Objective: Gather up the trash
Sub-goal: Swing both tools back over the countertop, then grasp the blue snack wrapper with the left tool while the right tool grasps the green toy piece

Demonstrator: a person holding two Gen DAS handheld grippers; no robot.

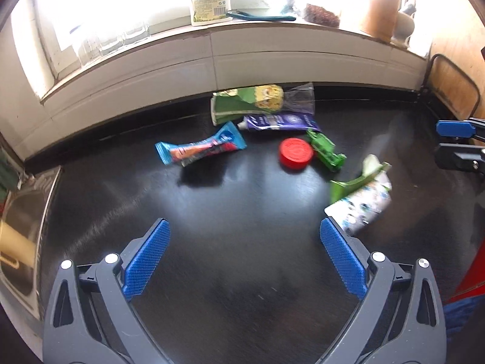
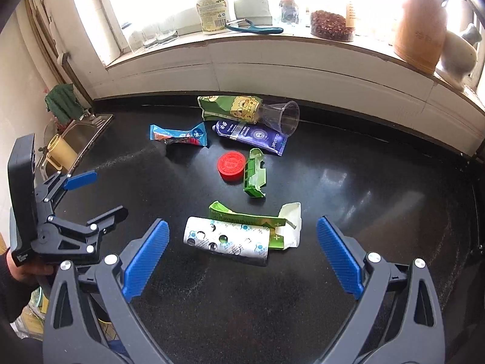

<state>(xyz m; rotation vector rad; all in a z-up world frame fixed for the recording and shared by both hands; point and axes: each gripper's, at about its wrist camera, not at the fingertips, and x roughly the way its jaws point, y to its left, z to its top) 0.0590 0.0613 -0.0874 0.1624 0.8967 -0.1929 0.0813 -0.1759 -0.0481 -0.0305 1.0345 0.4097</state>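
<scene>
Nearest, the right gripper hangs wide open over the glossy black counter, its ribbed blue pads empty; the left gripper is spread just as wide, holding nothing. Just ahead of the right one lies a white foil blister sheet touching a torn green-and-white carton. Mid-counter sit a round red lid beside a crushed green box. Toward the counter's back edge lie a crinkled blue wrapper, a purple pouch, a green cartoon carton and a tipped clear plastic cup.
</scene>
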